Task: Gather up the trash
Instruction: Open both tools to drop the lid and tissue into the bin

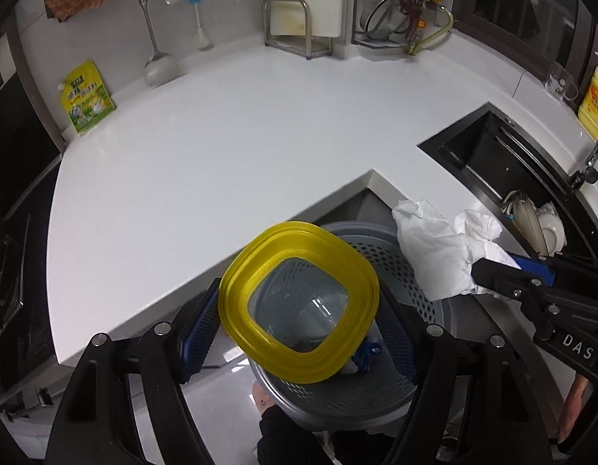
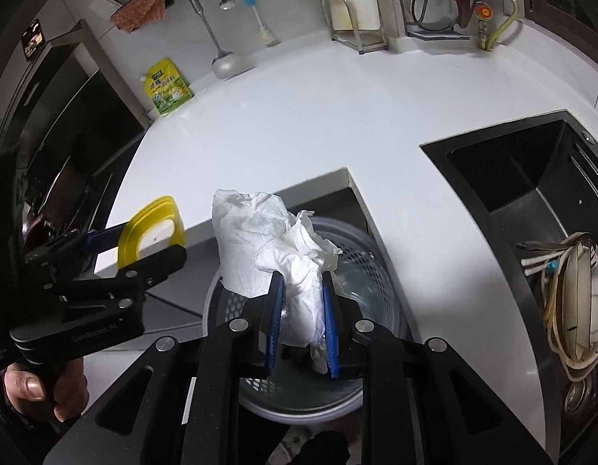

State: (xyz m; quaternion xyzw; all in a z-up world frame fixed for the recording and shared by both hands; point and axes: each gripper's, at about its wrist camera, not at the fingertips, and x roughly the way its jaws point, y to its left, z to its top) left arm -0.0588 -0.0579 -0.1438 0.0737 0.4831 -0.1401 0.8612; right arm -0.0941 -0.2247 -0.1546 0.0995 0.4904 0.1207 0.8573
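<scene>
Above the perforated bin (image 2: 361,255), both grippers hold trash beyond the counter edge (image 2: 283,186).

"DAS" on right tool (image 1: 512,271), partly cut.

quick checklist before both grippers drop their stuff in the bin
1. Left gripper holds the yellow lid between its pads: ok.
2. Right gripper clamped on the crumpled paper towel: ok.
3. Lid above the perforated trash bin opening: ok, bin shows through and around it.
4. Paper towel above the bin: ok in the right wrist view; the upper part leans toward the counter side.
5. Room in the bin: ok, interior looks mostly empty, a little white and blue trash at the bottom.
6. Grippers apart from each other: ok.
</scene>
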